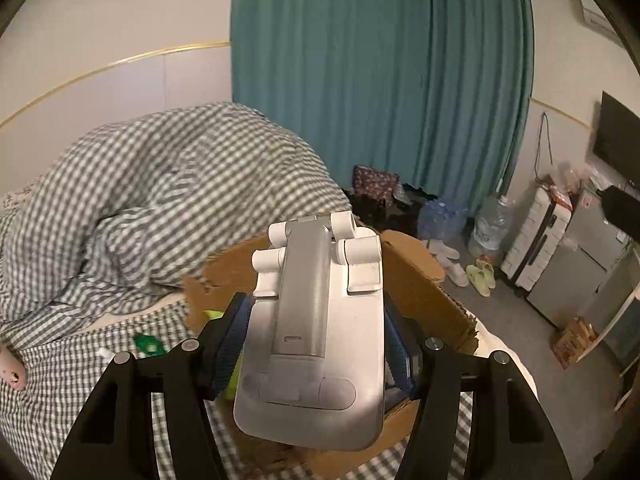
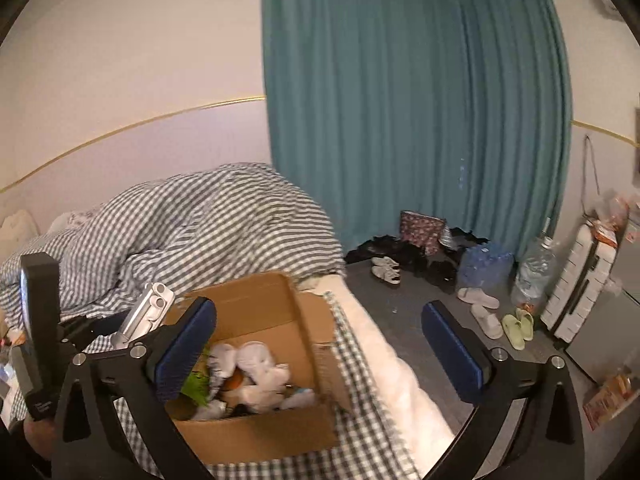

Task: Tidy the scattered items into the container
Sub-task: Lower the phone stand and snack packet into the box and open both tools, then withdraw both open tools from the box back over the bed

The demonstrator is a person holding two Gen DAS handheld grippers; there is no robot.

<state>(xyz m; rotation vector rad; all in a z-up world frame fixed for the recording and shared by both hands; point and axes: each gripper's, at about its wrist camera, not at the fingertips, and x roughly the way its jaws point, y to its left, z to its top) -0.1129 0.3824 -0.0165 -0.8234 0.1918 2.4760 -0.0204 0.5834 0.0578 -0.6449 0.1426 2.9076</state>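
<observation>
Stand first — you are gripping this white folding phone stand between the pads of the left gripper, blue pads pressing on both its long edges, hinged end pointing away from you. It is hanging over the near part of the box, the open cardboard carton sitting on the checked bed cover. Your right gripper is standing wide open with nothing between its pads, hovering above the box, which is already holding white soft things and a green packet. From that side, the stand is showing just beside the box's left flap, so judge the drop with care: bring it further over the opening before letting go, tilting the hinged end down so it is sliding in rather than catching the torn flap. Keep the right gripper clear of the opening — it is crowding the space at present. A green item is lying on the cover beside the box, probably next to be collected.
</observation>
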